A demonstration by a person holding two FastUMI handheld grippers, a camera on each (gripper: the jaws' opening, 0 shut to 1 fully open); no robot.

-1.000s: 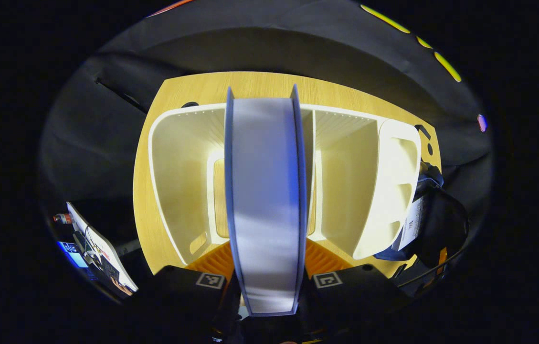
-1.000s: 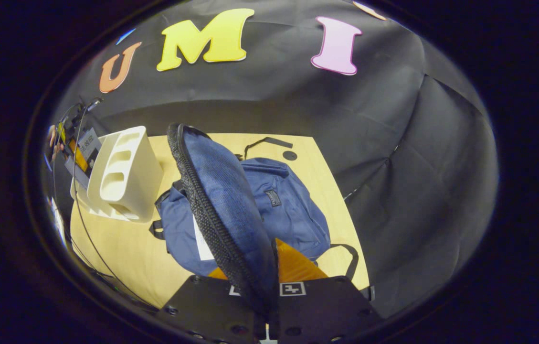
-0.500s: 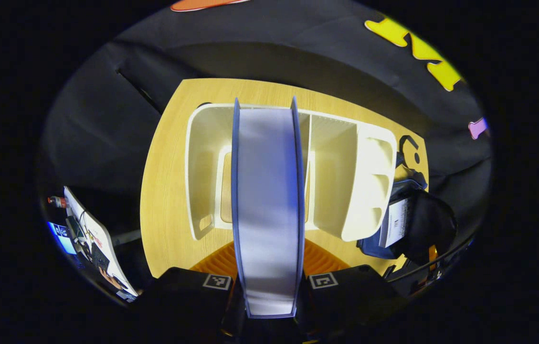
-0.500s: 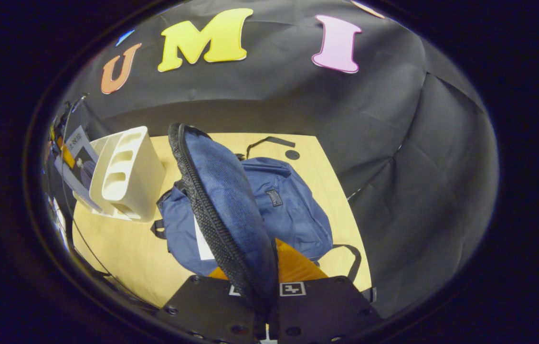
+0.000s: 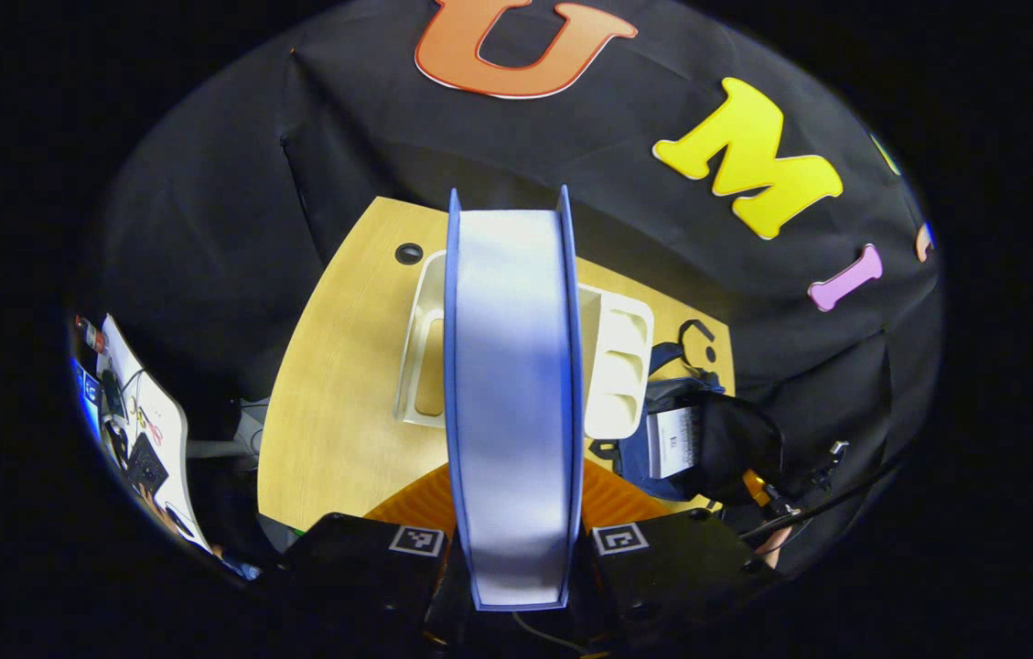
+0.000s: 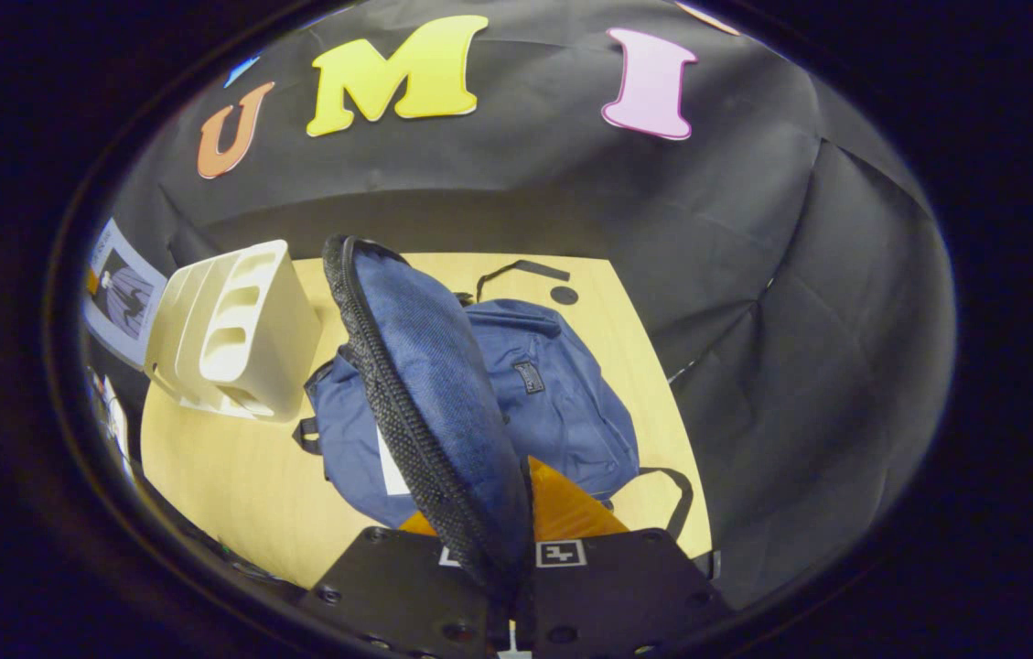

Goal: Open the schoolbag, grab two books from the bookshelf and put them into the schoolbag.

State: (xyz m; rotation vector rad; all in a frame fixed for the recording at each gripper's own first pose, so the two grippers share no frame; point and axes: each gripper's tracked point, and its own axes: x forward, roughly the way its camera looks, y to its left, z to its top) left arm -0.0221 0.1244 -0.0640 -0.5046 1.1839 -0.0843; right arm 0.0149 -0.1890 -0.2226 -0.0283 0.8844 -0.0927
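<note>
- Carrying the book (image 5: pixel 512 403) edge-up in your left gripper (image 5: pixel 516 535), you risk it pivoting or sliding, since the grip looks to sit only on its lower end.
- Watch the white bookshelf (image 5: pixel 617 361) on the wooden table (image 5: pixel 342 403): the book is up above it, but a low swing toward the bag could clip its side wall.
- Your right gripper (image 6: pixel 502 549) is pinching the zippered flap (image 6: pixel 429 394) of the blue schoolbag (image 6: pixel 562 412) and holding it up; if that fabric slips, the mouth drops shut and the book lands on top.
- Mind the opening: it may be tight for the book, so a corner could snag the zipper edge.
- Left jaws: partly open, as wide as the book is thick, both fingers pressing its covers.
- Right jaws: nearly closed, clamped on the thin flap.
- Schoolbag lies on the table just beside the bookshelf; the left gripper view shows a white tag (image 5: pixel 673 442) inside its open mouth.
</note>
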